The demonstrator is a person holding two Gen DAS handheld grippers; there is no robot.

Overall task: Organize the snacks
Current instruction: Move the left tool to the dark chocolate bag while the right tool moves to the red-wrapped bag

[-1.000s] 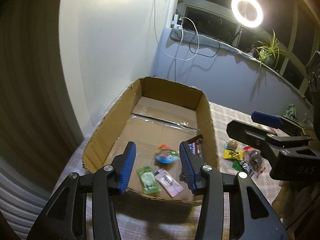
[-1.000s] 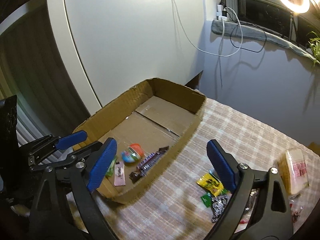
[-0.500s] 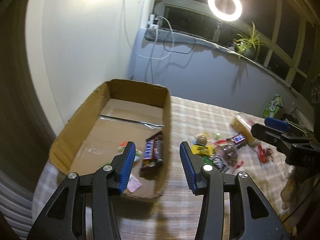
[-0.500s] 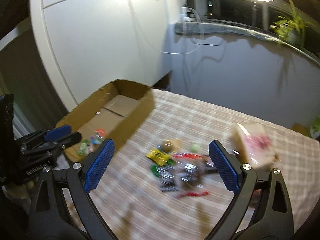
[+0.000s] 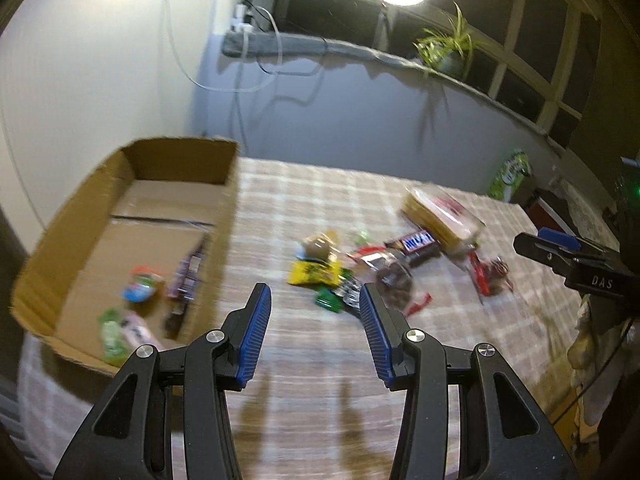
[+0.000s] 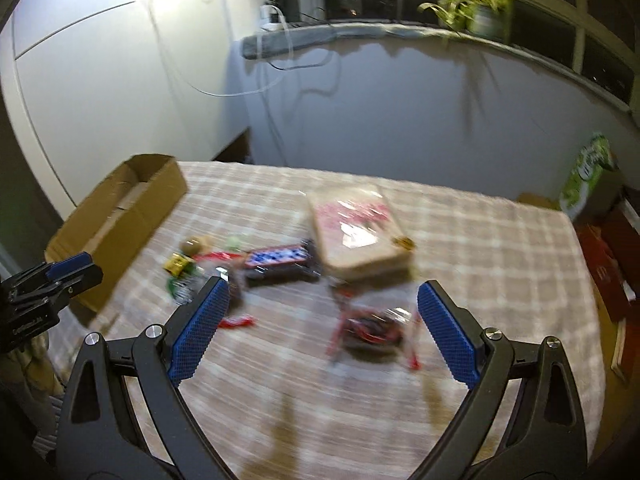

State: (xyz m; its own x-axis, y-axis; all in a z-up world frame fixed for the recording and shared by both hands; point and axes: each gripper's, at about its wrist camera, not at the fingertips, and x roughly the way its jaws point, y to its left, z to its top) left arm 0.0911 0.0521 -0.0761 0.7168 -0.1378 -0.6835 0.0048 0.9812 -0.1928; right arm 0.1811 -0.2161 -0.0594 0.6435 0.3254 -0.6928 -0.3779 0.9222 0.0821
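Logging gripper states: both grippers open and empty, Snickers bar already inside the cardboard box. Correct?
Not quite. The Snickers bar lies on the checked tablecloth among the loose snacks, outside the cardboard box; the left wrist view shows it. Left gripper and right gripper are indeed open and empty.

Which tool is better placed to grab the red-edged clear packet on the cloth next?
Probably the right tool. It is open, and the red-edged packet lies on the cloth framed between its fingers. The left tool, also open, faces the yellow packet and the pile nearer the cardboard box.
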